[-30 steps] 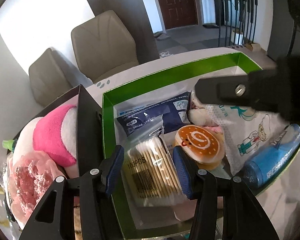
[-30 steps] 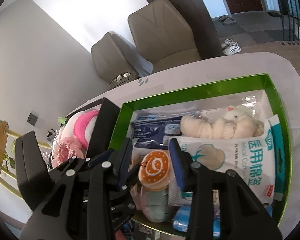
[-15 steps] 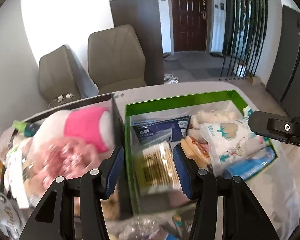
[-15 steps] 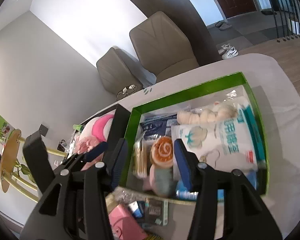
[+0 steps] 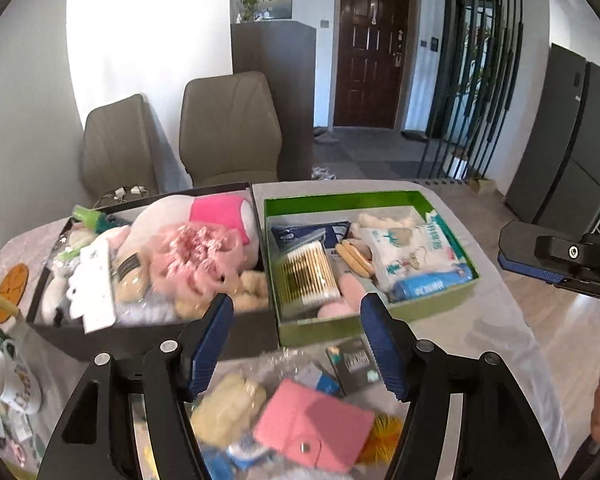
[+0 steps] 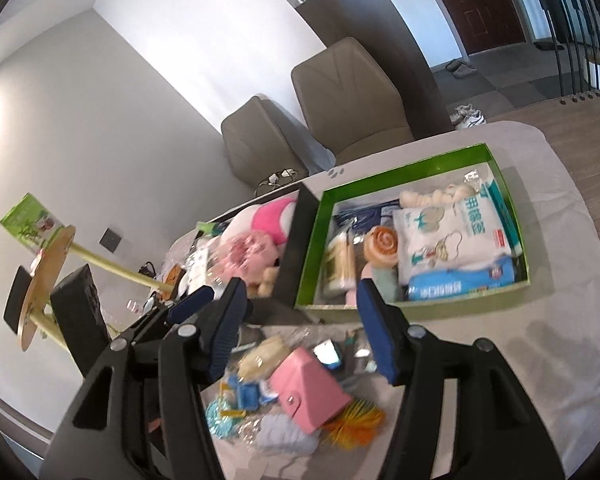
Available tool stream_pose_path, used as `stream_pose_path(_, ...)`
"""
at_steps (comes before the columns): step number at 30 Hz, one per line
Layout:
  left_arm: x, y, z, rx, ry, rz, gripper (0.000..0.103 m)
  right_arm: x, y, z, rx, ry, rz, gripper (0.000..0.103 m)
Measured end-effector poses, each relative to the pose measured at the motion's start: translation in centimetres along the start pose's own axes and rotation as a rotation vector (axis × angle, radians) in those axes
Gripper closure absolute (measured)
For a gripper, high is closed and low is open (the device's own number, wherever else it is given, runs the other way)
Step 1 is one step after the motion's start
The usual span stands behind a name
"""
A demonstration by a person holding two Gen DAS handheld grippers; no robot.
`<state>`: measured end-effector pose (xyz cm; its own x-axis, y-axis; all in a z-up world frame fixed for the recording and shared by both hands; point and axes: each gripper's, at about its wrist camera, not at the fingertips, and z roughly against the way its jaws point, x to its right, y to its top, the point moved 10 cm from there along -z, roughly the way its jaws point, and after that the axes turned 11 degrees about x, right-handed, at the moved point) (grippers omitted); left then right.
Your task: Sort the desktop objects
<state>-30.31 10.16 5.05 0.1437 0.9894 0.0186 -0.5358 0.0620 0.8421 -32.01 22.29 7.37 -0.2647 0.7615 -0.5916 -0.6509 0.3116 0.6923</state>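
While poised above pink wallet, left claw (right claw too) spread, empty.

both grippers pulled back — seemingly empty

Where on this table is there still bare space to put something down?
Bare tablecloth lies right of the green box and the pink wallet. Both boxes, including the black box, are crammed, and the near pile is crowded.

Left gripper and right gripper: black angular frames showing silver screws, carrying ribbed blue pads. Bare skin showing at lower-right frame edge.
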Motion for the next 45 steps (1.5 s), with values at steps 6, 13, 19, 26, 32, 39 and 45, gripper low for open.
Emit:
stream_pose_path(6, -0.2, -0.5, 5.0, 0.058, -0.043, 0.027, 0.010, -2.2, -2.1, 3.6, 0.015, 0.003, 0.010, 0.037)
stream_pose_path(13, -1.2, -1.9, 10.2, 0.105, -0.052, 0.045, 0.001, -4.6, -4.9, 6.8, 0.011, 0.005, 0.034, 0.024)
stream_pose_path(19, -1.7, -3.4, 12.6, 0.110, -0.060, 0.048, 0.001, -6.3, -6.7, 8.6, 0.015, 0.014, 0.047, 0.015)
stream_pose_path(26, -2.7, -5.5, 14.5, 0.106, -0.038, 0.055, 0.001, -7.4, -9.2, 9.4, 0.003, 0.033, 0.037, 0.009)
stream_pose_path(32, -2.8, -7.0, 15.7, 0.108, -0.038, 0.055, 0.001, -7.5, -11.2, 9.6, -0.015, 0.038, 0.030, 0.002)
stream_pose_path(39, -1.5, -8.7, 16.6, 0.116, -0.072, 0.042, 0.001, -6.3, -13.6, 10.2, -0.033, 0.049, -0.019, 0.000)
stream_pose_path(45, -1.3, -10.1, 16.9, 0.117, -0.083, 0.071, 0.001, -4.0, -15.1, 11.2, -0.032, 0.028, -0.060, 0.000)
